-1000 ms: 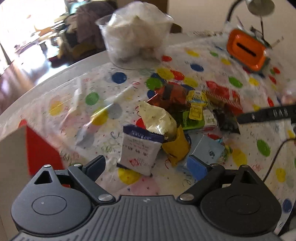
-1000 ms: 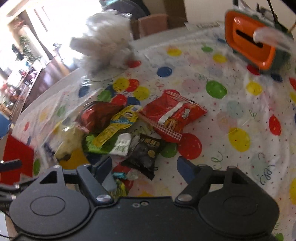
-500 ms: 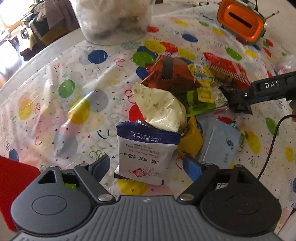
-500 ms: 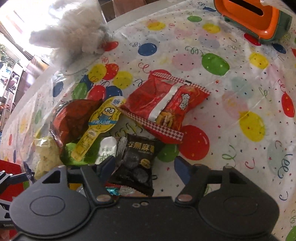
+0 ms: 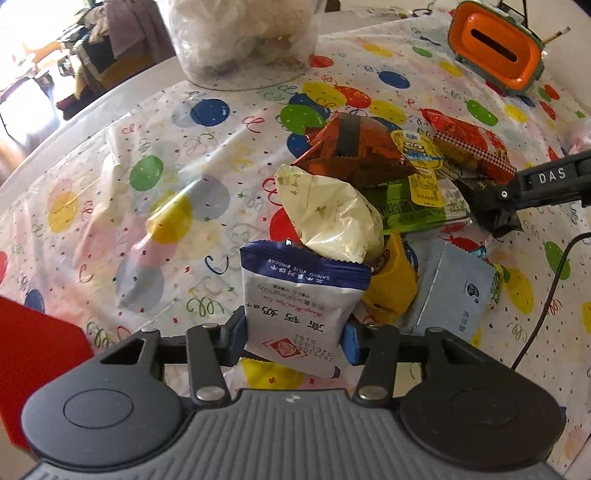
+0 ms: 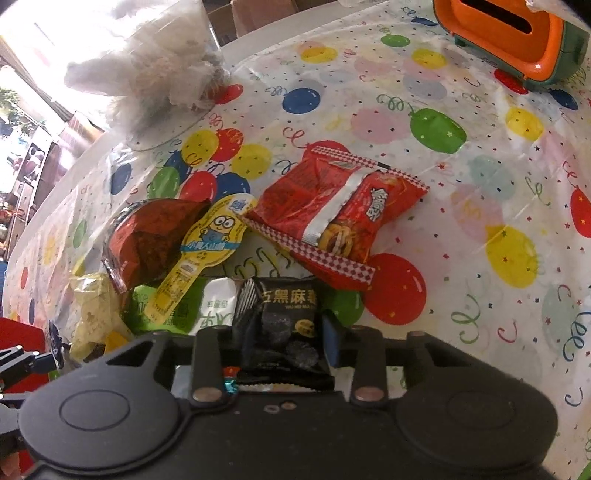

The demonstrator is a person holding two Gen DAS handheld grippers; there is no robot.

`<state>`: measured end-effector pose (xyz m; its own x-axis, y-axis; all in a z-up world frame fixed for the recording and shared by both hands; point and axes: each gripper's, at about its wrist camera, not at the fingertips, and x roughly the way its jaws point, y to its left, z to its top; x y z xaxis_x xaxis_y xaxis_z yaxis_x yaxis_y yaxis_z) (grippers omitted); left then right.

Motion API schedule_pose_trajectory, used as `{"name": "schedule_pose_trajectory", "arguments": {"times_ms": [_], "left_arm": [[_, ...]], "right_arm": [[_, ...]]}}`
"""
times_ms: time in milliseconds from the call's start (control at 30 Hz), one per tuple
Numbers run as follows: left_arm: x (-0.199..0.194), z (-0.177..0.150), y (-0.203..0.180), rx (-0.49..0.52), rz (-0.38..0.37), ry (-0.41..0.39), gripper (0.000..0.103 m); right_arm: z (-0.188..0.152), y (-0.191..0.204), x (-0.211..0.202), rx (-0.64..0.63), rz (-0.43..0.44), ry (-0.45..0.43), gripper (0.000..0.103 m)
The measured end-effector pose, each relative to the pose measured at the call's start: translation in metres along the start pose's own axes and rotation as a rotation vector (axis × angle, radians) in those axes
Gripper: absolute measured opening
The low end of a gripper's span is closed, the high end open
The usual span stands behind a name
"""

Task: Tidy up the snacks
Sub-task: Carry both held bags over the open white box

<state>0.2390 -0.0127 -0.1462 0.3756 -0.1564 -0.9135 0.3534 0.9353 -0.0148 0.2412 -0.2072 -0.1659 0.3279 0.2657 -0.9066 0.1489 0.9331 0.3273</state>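
Note:
A pile of snack packets lies on the balloon-print tablecloth [image 5: 155, 192]. My left gripper [image 5: 293, 341] is closing, its pads pressing the sides of a blue-and-white biscuit packet [image 5: 299, 299] at the pile's near edge. A cream packet [image 5: 332, 218] leans on that packet's top. My right gripper [image 6: 284, 339] is also closing, with a black sesame snack packet [image 6: 288, 317] squeezed between its pads. Beyond it lie a red crisps packet [image 6: 340, 206], a yellow cartoon packet [image 6: 207, 243] and a red-brown foil packet [image 6: 147, 236]. The right gripper's fingers [image 5: 491, 199] show at the right of the left wrist view.
A clear tub of white stuffing [image 5: 243, 33] stands at the back, an orange slotted box [image 5: 495, 51] at the back right. A red board [image 5: 33, 350] sits at the near left. A black cable [image 5: 546, 302] runs on the right. The table's edge curves along the left.
Both grippers came down onto the pile and narrowed their jaws, the left around the blue-and-white biscuit packet, the right around the black packet.

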Motion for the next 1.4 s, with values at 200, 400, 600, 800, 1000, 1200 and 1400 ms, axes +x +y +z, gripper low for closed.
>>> {"name": "schedule_pose_trajectory", "arguments": {"times_ms": [200, 400, 600, 800, 1000, 1200, 1400], "left_arm": [[-0.01, -0.007, -0.007, -0.058, 0.048, -0.008, 0.048], [-0.028, -0.018, -0.01, -0.176, 0.071, -0.026, 0.048], [-0.065, -0.037, -0.015, -0.292, 0.08, -0.078, 0.048], [-0.091, -0.061, -0.02, -0.383, 0.097, -0.109, 0.048], [-0.109, -0.077, -0.029, -0.419, 0.099, -0.131, 0.048], [-0.129, -0.087, -0.037, -0.446, 0.134, -0.148, 0.048], [-0.145, -0.094, -0.038, -0.473, 0.182, -0.149, 0.048]], "right_arm": [[-0.004, -0.008, -0.008, -0.023, 0.022, -0.016, 0.033], [-0.011, -0.018, -0.026, -0.031, 0.074, -0.013, 0.031], [-0.02, -0.013, -0.057, -0.114, 0.157, -0.035, 0.022], [-0.024, -0.011, -0.056, -0.23, 0.119, 0.003, 0.029], [-0.021, -0.016, -0.038, -0.145, 0.103, 0.066, 0.072], [-0.024, -0.008, -0.023, -0.148, 0.061, 0.096, 0.056], [-0.03, 0.0, -0.02, -0.204, 0.027, 0.085, 0.033]]}}
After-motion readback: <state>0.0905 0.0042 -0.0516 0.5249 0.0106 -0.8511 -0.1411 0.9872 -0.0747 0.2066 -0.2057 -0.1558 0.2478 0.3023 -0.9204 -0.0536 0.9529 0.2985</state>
